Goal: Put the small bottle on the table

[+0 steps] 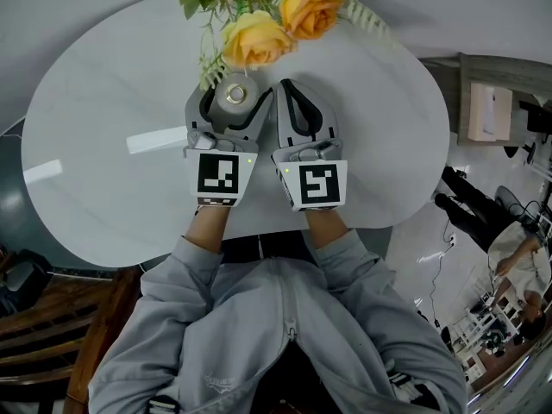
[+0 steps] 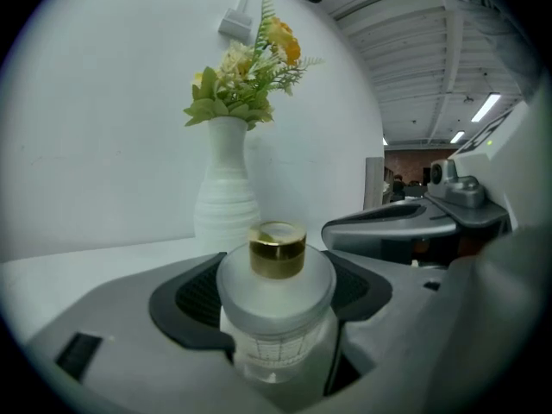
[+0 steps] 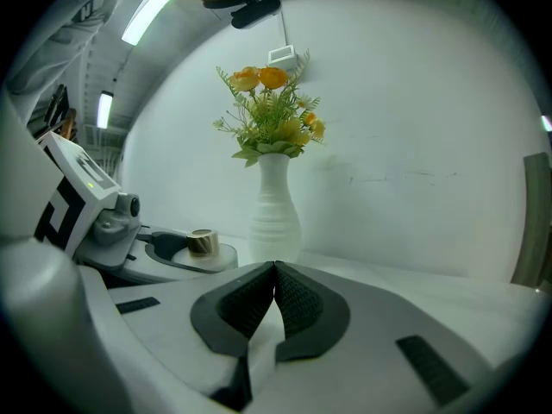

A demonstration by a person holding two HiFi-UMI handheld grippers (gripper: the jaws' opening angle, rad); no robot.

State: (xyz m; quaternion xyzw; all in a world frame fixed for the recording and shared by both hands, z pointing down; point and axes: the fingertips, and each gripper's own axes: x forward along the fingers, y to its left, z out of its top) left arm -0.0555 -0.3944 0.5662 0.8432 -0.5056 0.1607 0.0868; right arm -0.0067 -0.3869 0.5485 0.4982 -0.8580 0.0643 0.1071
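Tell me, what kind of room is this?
Probably a lab or workshop, not a home. A round white table with a vase of flowers looks set up for practice, there are long ceiling strip lights, and a person works among equipment off to the right.

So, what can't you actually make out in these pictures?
- Base of the small bottle: left gripper view, hidden by the left hand-held gripper; touching the table or not, unclear.
- The vase: head view, covered by the flowers.
- Its printed markings: left gripper view, too blurred to read.
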